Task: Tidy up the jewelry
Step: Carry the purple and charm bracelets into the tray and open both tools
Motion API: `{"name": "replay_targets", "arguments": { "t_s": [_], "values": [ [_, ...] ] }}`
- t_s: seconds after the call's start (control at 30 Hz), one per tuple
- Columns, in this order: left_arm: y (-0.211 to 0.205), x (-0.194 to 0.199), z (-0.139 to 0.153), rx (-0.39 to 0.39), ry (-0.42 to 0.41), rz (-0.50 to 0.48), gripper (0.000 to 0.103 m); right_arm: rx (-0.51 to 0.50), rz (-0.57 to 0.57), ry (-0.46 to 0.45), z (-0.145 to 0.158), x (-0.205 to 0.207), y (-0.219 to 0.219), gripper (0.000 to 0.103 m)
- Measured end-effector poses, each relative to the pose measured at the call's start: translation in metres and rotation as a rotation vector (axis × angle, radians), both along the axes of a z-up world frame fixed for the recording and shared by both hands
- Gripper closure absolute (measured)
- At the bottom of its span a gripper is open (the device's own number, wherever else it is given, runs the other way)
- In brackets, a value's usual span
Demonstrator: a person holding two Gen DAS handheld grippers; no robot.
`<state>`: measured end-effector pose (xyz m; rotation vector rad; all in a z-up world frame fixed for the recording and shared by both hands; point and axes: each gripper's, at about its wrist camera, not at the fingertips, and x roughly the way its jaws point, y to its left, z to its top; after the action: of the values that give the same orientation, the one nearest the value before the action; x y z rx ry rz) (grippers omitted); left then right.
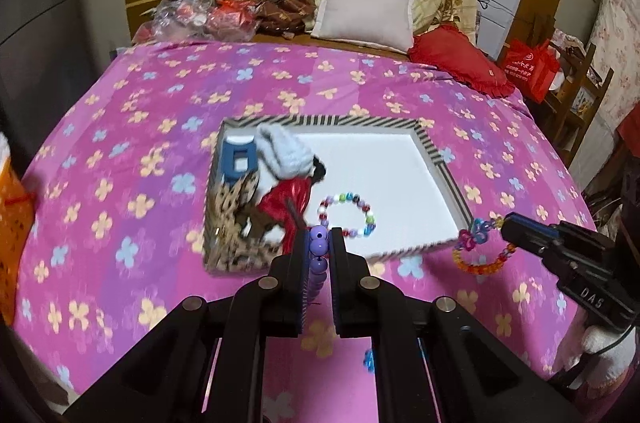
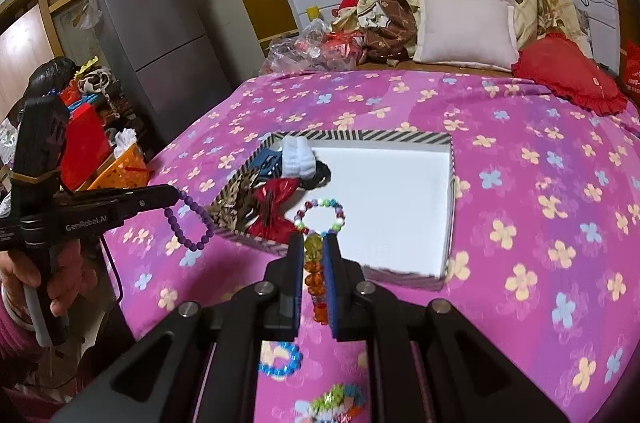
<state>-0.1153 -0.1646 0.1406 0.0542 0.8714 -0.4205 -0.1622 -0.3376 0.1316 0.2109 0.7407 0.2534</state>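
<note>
- gripping a purple bead bracelet (image 1: 319, 255), the left gripper (image 1: 319, 243) is clamped tight on it; the loop hangs beside the striped box (image 2: 451, 159) in the right wrist view.
- right gripper (image 2: 314, 255) is clamped on an amber and orange bead bracelet (image 2: 314, 269), near the box's front edge.
- a multicolour bead bracelet (image 1: 350, 215) lies inside the box on its white floor, beside a red bow (image 1: 288, 201).
- a blue bracelet (image 2: 280, 359) lies on the pink flowered bedspread (image 1: 120, 127).

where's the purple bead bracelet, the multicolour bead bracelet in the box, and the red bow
purple bead bracelet (image 2: 188, 227), right wrist view, on its hanging loop
multicolour bead bracelet (image 1: 347, 216), left wrist view, on its beaded ring
red bow (image 2: 276, 209), right wrist view, on its middle
</note>
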Motion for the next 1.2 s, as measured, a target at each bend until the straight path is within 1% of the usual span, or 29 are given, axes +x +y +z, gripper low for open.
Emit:
{"name": "replay_targets", "arguments": {
  "t_s": [0.17, 0.3, 0.37, 0.43, 0.57, 0.7, 0.87, 1.03, 1.13, 1.2],
  "values": [
    [-0.027, 0.029, 0.001, 0.012, 0.001, -0.031, 0.091, 0.0, -0.026, 0.016, -0.005, 0.027, -0.006, 0.093],
    [-0.054, 0.059, -0.007, 0.021, 0.016, -0.048, 0.091, 0.005, -0.047, 0.034, -0.014, 0.048, -0.012, 0.093],
    [-0.068, 0.077, -0.015, 0.013, 0.039, -0.05, 0.091, 0.002, -0.054, 0.044, -0.019, 0.057, -0.013, 0.093],
    [-0.083, 0.096, -0.025, 0.0, 0.071, -0.072, 0.091, -0.002, -0.057, 0.057, -0.026, 0.067, -0.013, 0.093],
    [-0.101, 0.126, -0.048, -0.005, 0.127, -0.093, 0.091, 0.0, -0.054, 0.088, -0.041, 0.084, -0.01, 0.093],
    [-0.1, 0.153, -0.076, 0.037, 0.172, -0.032, 0.091, 0.008, -0.026, 0.123, -0.058, 0.099, 0.002, 0.093],
    [-0.089, 0.167, -0.096, 0.091, 0.196, 0.009, 0.091, 0.01, 0.05, 0.171, -0.08, 0.12, 0.033, 0.093],
    [-0.083, 0.174, -0.103, 0.091, 0.203, 0.009, 0.091, -0.022, 0.106, 0.219, -0.098, 0.135, 0.061, 0.093],
    [-0.081, 0.173, -0.101, 0.084, 0.202, 0.013, 0.091, 0.0, 0.101, 0.245, -0.107, 0.138, 0.062, 0.093],
    [-0.078, 0.172, -0.101, 0.072, 0.212, 0.017, 0.091, 0.033, 0.096, 0.245, -0.108, 0.135, 0.058, 0.093]
  ]
}}
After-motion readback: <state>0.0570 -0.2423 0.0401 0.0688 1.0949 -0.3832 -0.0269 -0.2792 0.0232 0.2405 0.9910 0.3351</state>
